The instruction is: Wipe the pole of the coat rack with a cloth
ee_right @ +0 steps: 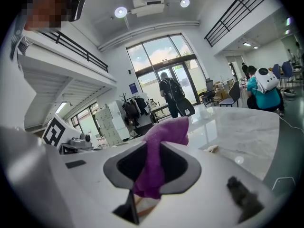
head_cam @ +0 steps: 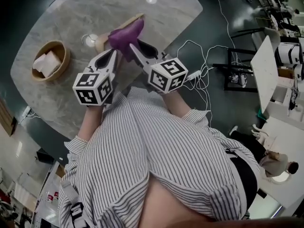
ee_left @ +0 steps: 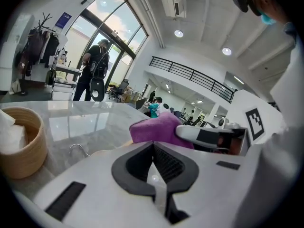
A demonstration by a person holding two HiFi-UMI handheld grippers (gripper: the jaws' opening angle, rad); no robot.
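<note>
A purple cloth (head_cam: 126, 36) sticks up from my right gripper (head_cam: 133, 47), which is shut on it; in the right gripper view the cloth (ee_right: 159, 148) hangs pinched between the jaws (ee_right: 153, 151). Just under and beyond the cloth, a light wooden piece (head_cam: 134, 19) with a metal hook (head_cam: 87, 40) lies on the marble table (head_cam: 95, 8). My left gripper (head_cam: 115, 52) is beside the right one, shut and empty. In the left gripper view its jaws (ee_left: 153, 145) meet, with the cloth (ee_left: 156, 128), the hook (ee_left: 78, 149) and the right gripper (ee_left: 209, 137) ahead.
A wooden bowl (head_cam: 64, 56) holding a white cloth (head_cam: 46, 63) stands at the table's left, also seen in the left gripper view (ee_left: 33, 156). White cables (head_cam: 204, 75) trail on the floor to the right, near white desks (head_cam: 275, 80). A person (ee_left: 92, 70) stands by the glass doors.
</note>
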